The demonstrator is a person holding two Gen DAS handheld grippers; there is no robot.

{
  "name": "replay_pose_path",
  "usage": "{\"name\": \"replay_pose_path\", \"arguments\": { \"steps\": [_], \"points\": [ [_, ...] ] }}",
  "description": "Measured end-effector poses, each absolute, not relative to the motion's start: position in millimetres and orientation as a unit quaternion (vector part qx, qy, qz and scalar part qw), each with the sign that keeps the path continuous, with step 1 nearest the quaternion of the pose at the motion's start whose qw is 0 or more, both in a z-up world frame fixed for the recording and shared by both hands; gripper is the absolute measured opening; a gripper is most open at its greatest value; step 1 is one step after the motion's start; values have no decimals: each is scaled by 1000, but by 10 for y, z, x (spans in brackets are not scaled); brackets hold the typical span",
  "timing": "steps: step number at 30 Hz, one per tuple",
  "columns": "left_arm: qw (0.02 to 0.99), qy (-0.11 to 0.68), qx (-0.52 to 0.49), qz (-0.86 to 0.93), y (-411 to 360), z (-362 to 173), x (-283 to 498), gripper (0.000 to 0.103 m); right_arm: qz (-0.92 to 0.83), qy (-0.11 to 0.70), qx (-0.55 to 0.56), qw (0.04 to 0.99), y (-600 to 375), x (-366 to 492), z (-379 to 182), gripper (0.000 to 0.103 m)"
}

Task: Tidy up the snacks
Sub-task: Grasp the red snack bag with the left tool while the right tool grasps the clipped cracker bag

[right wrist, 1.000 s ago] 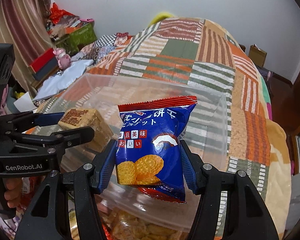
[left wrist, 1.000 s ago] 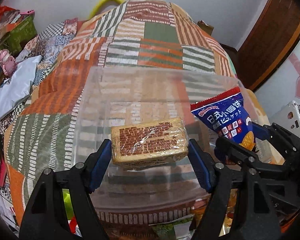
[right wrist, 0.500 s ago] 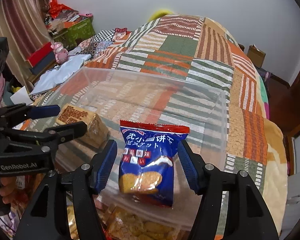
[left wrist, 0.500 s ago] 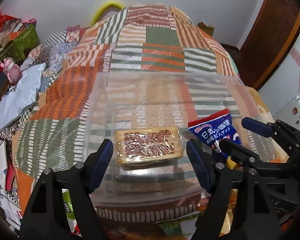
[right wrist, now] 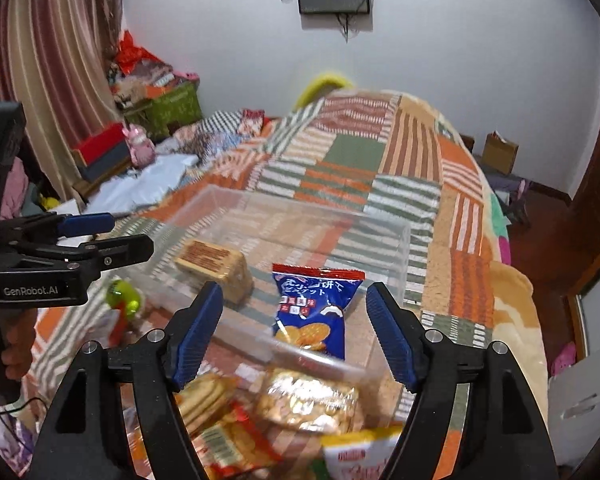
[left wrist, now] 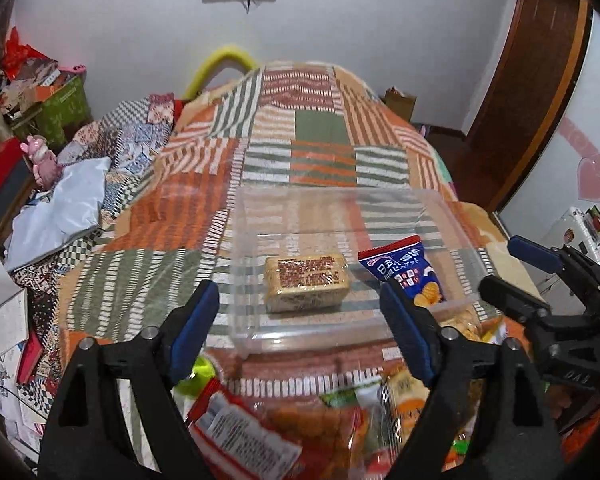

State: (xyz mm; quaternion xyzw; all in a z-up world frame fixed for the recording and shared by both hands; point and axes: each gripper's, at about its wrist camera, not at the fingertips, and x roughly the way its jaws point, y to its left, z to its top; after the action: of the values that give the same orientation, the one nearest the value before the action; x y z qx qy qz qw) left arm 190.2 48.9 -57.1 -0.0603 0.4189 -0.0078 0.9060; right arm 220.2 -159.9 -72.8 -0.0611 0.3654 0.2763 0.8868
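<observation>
Standing wide apart, the jaws of the left gripper (left wrist: pixel 300 320) hold nothing: they have just been opening, and the tan wrapped biscuit block (left wrist: pixel 306 282) lies free between and beyond the blue pads (left wrist: pixel 192 328), touching neither. That block rests on the floor of the clear plastic bin (left wrist: pixel 244 216), towards its left wall and near its front edge, with its printed face up. The bin sits on the patchwork quilt (left wrist: pixel 320 140) of the bed, close to the bed's near edge. To the right, the blue biscuit bag (right wrist: pixel 314 308) lies in the same bin, at its front right, its lower end leaning over the bin's front rim; it sits just beside the block without clearly touching it. The right gripper (right wrist: pixel 298 332) is likewise released, its jaws having just been opening, and the bag shows in the gap between its fingers (right wrist: pixel 388 332) with clear space on either side. In the left wrist view the right gripper appears at the far right edge, level with the bin's right wall. In front of the bin, along the near edge of the bed, lies a heap of loose snack packets (right wrist: pixel 308 400), crackers in clear wrap and red and yellow bags, directly under both grippers.
</observation>
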Motion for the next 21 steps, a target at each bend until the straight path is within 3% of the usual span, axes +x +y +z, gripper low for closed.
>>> {"name": "replay_pose_path", "arguments": {
  "steps": [4,6,21],
  "points": [
    [915,399,-59,-4,536,-472,1607,91,284,344,-41,894,-1726,1995,-613,76],
    [917,396,-54,-1,539,-476,1499,92,283,335,-33,898,-1777,1909,-588,84],
    [898,438,-35,8,616,-1071,904,94,286,352,-18,891,-1942,1452,-860,84]
  ]
}}
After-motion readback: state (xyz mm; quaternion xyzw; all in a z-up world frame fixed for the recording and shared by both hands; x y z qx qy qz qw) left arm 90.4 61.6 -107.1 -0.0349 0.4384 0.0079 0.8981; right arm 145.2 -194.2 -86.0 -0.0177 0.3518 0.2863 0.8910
